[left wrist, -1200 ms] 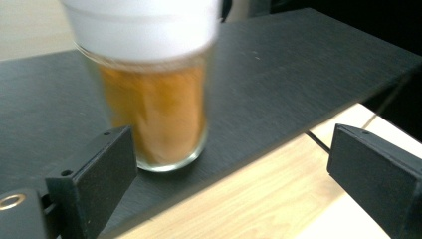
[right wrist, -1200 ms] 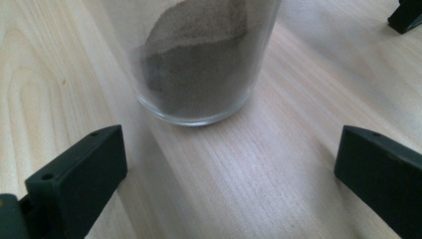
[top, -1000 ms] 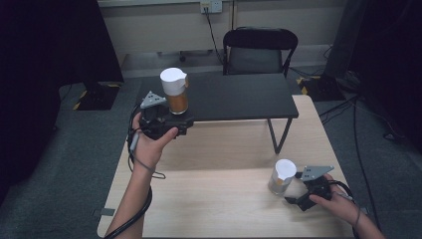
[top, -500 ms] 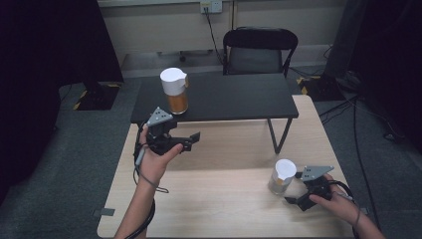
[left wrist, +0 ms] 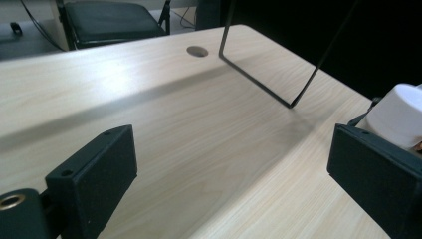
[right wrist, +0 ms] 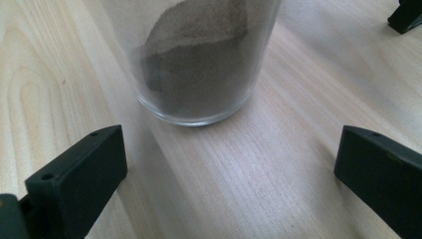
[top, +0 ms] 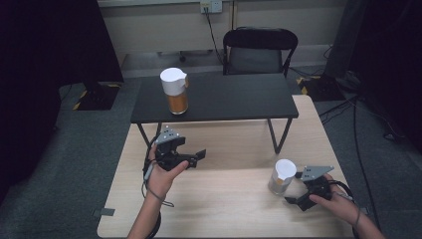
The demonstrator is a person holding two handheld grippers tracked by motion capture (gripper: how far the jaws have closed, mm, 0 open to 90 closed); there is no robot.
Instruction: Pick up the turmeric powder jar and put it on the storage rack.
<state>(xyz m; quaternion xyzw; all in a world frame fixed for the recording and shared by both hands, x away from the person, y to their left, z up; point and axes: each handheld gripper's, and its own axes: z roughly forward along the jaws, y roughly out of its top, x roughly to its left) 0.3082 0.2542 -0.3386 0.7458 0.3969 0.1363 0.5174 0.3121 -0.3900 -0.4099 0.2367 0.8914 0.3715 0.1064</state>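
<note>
Nearest the lower edge of the high view, the right gripper [top: 297, 201] is held low over the light wooden table [top: 234, 209], at its right front part. Its jaws are spread wide and nothing is gripped between them. Just ahead of them a glass jar [top: 281, 177] with a white lid is seen standing upright on the table; in the right gripper view its clear base [right wrist: 199, 64], holding a grey-brown powder, is set on the wood beyond the two jaw tips, apart from both.

Further in and to the left, the left gripper [top: 191, 160] is held above the table, pointed across toward the right side. Its jaws are likewise parted wide and are empty, as is shown in the left gripper view, where bare wood is seen between them and the white lid is glimpsed past the right-hand jaw.

Behind both, a low black bench [top: 234, 97] on thin metal legs is placed on the far half of the table. A second jar [top: 175, 91], white-lidded and filled with orange-brown contents, is stood upright on the bench's left end, well apart from either gripper.

Farthest off, a black chair [top: 260, 50] is set on the floor behind the table
</note>
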